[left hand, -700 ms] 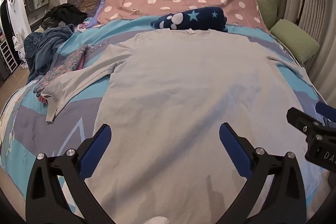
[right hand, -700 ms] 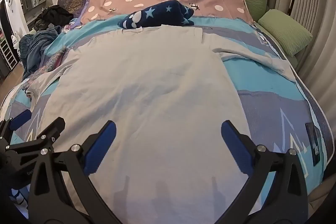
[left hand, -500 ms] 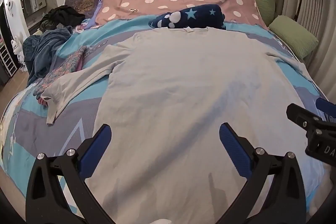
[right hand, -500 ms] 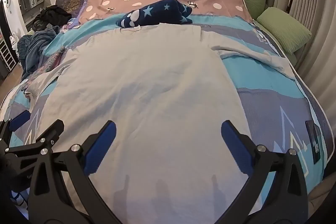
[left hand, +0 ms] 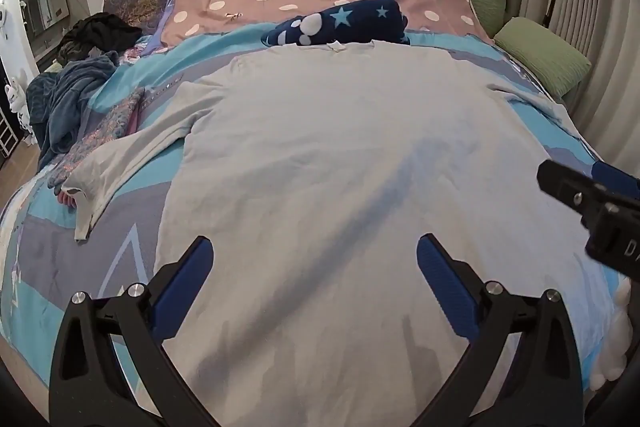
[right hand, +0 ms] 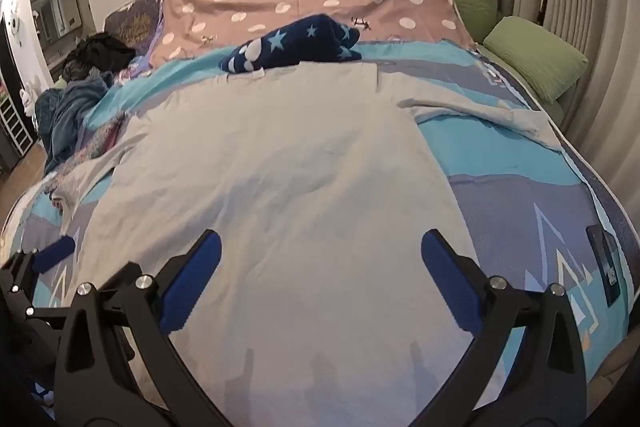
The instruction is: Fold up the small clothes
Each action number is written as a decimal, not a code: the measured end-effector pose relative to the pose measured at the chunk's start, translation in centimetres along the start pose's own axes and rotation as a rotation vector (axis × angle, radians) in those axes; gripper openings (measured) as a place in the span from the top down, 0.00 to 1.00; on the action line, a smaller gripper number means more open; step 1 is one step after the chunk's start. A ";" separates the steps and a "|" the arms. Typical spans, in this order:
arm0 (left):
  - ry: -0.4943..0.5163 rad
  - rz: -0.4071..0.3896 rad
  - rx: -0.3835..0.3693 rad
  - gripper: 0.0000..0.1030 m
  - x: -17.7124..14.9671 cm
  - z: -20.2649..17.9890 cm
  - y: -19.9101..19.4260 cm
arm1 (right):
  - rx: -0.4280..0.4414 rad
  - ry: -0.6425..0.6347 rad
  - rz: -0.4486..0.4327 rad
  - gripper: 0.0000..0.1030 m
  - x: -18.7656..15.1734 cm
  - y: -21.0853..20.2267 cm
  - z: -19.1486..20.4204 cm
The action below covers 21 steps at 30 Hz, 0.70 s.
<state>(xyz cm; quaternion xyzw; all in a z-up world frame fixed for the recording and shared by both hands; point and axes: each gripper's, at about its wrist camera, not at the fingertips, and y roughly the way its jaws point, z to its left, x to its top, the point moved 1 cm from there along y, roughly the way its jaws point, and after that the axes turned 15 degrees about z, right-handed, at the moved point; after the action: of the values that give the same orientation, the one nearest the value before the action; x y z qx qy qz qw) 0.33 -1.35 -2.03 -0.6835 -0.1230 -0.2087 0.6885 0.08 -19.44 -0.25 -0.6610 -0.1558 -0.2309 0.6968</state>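
Dark clothes pile (left hand: 76, 75) at 10 o'clock, on bed edge. Left gripper (left hand: 314, 275) at 6 o'clock, blue pads spread wide, nothing between, hovering over grey long-sleeved shirt (left hand: 340, 155). Shirt flat at centre of bed cover (left hand: 36, 259), sleeves out at 9 and 3 o'clock. Navy star blanket (left hand: 340, 23) at 12 o'clock, touching collar. Right gripper (right hand: 320, 275) likewise spread, empty, over shirt hem. Green pillows (left hand: 540, 55) at 2 o'clock.
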 end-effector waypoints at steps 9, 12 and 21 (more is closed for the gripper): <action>-0.010 0.009 -0.031 0.01 -0.2 0.1 0.2 | -0.017 -0.021 0.016 0.02 0.1 0.1 0.4; -0.016 0.008 -0.037 0.01 -0.2 0.4 0.1 | -0.018 -0.017 0.019 0.02 0.1 0.1 0.4; -0.041 0.010 -0.061 0.01 -0.2 1.1 0.2 | -0.020 -0.014 0.052 0.02 0.0 0.7 0.7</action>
<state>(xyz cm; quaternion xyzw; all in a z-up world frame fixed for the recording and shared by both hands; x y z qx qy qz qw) 0.41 -0.21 -2.24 -0.7088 -0.1273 -0.1951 0.6659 0.55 -18.71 -0.80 -0.6731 -0.1412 -0.2097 0.6950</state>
